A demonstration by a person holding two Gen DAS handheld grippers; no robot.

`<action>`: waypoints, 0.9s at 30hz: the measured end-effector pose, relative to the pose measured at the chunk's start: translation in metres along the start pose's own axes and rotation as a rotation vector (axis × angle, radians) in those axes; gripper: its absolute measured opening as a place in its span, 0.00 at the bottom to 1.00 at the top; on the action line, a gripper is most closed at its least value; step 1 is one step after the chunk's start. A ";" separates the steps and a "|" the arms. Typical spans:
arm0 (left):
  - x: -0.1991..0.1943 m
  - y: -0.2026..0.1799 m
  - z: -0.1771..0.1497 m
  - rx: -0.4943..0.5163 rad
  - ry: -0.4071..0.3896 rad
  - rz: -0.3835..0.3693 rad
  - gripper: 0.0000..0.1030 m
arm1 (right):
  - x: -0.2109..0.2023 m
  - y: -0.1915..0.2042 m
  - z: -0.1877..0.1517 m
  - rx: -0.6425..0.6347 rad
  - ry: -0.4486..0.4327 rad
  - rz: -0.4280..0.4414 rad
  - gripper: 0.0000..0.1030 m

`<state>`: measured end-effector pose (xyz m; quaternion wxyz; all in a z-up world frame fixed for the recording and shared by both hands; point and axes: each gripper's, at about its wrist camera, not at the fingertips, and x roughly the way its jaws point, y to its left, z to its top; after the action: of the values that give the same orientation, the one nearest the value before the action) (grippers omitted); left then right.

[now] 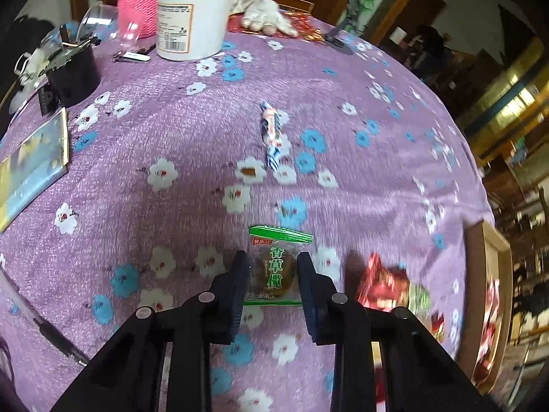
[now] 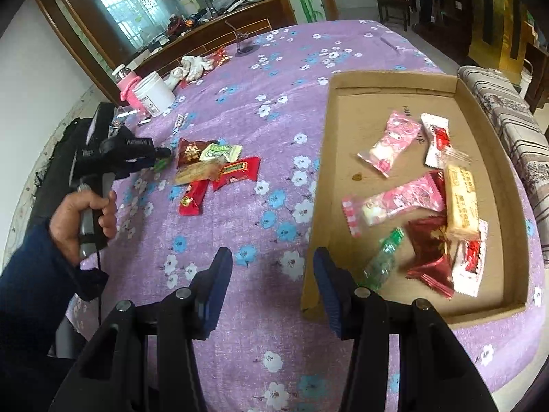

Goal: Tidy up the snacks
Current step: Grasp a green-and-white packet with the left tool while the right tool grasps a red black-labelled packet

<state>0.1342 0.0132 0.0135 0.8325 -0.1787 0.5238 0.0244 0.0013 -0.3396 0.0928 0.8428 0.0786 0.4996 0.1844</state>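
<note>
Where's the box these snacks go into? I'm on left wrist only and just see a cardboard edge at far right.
Observer: The shallow brown cardboard tray lies flat on the purple flowered tablecloth, to the right of the loose snack pile.
Operator: Anything in it yet?
Observer: Yes, several wrapped snacks, among them a pink printed packet and a cream rectangular bar.
Operator: Right gripper carrying something?
Observer: No. The right gripper is open and empty, over the cloth beside the tray's near left corner.
</note>
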 end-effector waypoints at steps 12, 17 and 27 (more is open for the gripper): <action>-0.050 -0.001 -0.108 0.175 0.039 -0.050 0.29 | 0.086 0.034 0.092 -0.034 0.147 0.157 0.46; -0.056 -0.001 -0.120 0.195 0.046 -0.051 0.29 | 0.140 0.032 0.114 -0.006 0.197 0.168 0.46; -0.057 0.000 -0.121 0.226 0.051 -0.069 0.29 | 0.123 0.055 0.057 -0.103 0.334 0.237 0.46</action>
<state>0.0043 -0.0171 0.0164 0.8341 -0.1022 0.5378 -0.0678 0.0915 -0.2382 0.0381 0.7236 0.0621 0.6096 0.3179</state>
